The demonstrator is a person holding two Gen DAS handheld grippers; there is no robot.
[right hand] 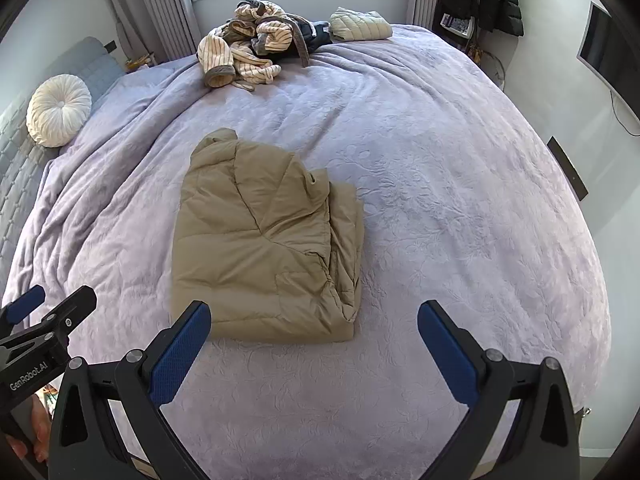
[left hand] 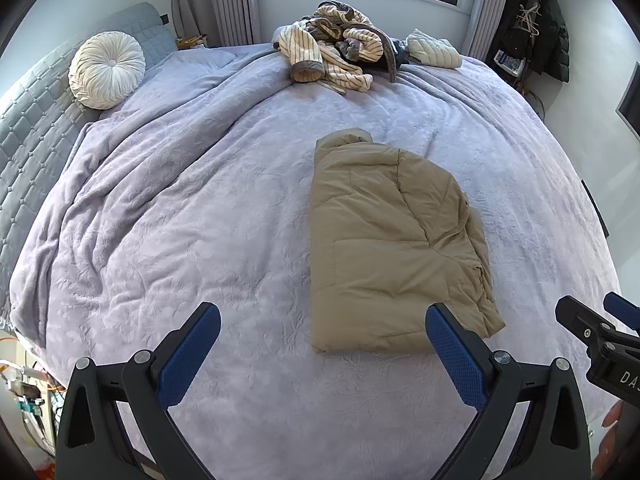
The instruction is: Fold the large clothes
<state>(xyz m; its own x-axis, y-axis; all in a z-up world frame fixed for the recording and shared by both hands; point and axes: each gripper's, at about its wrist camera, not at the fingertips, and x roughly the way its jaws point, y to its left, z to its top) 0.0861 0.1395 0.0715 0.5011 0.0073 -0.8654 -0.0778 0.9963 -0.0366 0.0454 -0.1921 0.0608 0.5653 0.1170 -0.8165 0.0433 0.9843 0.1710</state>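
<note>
Left wrist: tan quilted jacket [left hand: 396,240], folded into a puffy rectangle, lies mid-bed on the plush lavender blanket [left hand: 200,220], just ahead of the left gripper [left hand: 323,330], jaws wide, empty.
Right wrist: the right gripper [right hand: 314,326] likewise spread, jacket [right hand: 264,240] ahead-left, untouched.

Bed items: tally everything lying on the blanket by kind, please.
Folded tan puffer jacket: 1
Folded cream quilted garment: 1
Unfolded clothes heap (striped robe plus dark items, separate count unclear): 1
Round white cushion: 1
Total: 4
</note>
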